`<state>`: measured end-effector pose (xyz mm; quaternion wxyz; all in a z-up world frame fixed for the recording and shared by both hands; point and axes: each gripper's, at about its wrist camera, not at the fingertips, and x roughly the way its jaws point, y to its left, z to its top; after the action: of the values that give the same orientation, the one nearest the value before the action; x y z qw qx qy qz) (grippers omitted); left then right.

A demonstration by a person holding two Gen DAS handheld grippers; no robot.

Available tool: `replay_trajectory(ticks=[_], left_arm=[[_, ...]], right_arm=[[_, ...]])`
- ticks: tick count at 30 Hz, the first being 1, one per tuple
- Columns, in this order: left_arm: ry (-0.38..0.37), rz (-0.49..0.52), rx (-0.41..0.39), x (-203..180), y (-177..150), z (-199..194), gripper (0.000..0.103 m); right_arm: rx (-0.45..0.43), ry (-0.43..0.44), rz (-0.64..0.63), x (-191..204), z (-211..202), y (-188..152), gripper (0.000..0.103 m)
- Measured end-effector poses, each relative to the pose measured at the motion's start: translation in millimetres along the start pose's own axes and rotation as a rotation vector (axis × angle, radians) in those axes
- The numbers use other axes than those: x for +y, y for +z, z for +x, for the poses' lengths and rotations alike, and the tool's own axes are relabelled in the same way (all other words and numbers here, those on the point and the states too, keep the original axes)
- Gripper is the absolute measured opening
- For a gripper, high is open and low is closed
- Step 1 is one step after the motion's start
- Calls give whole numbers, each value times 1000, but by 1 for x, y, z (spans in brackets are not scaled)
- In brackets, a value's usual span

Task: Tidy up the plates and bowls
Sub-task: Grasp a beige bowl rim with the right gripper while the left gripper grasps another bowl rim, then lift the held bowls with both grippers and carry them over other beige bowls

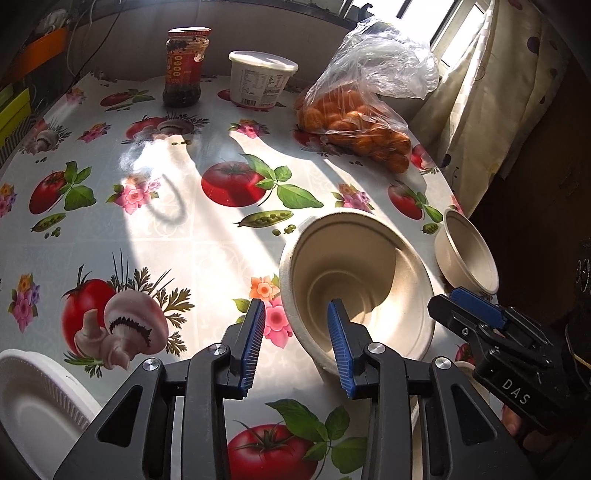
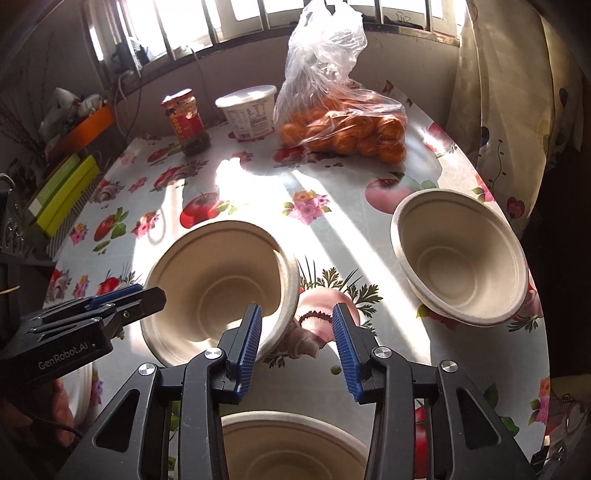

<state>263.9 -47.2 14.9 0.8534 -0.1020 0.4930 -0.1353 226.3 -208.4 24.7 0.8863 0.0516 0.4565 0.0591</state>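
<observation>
Two sets of jaws gape empty; the middle bowl [image 2: 221, 284] sits between them, ungripped

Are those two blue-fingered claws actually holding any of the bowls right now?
No. The left gripper is open, straddling the near rim of the tilted bowl without clamping it. The right gripper is open too, with only tablecloth between its fingers.

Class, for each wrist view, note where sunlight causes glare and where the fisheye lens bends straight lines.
Left wrist view: sun stripes wash out the tablecloth centre, the jar throws a long shadow, and the table edge curves. Right wrist view: backlit window bars bow, glare bleaches the cloth behind the left bowl, and corners vignette black.
</observation>
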Motion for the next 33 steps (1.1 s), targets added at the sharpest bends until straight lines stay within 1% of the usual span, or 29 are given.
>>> replay_trajectory(ticks=[3, 7, 12, 16, 22, 33], left_arm=[[1, -2, 2, 1, -1, 1, 36], [-3, 0, 3, 0, 0, 3, 33], [-7, -9, 18, 2, -1, 8, 31], [-11, -9, 21, 2, -1, 9, 29], [-20, 6, 25, -2, -2, 11, 17], [-8, 14, 24, -5, -2, 11, 16]], right_arm=[[6, 12, 7, -1, 4, 0, 32], [16, 21, 15, -2, 7, -1, 24], [19, 33, 19, -2, 9, -2, 20], [19, 40, 23, -2, 11, -2, 19], [18, 50, 28, -1, 12, -2, 17], [15, 49, 34, -1, 11, -2, 14]])
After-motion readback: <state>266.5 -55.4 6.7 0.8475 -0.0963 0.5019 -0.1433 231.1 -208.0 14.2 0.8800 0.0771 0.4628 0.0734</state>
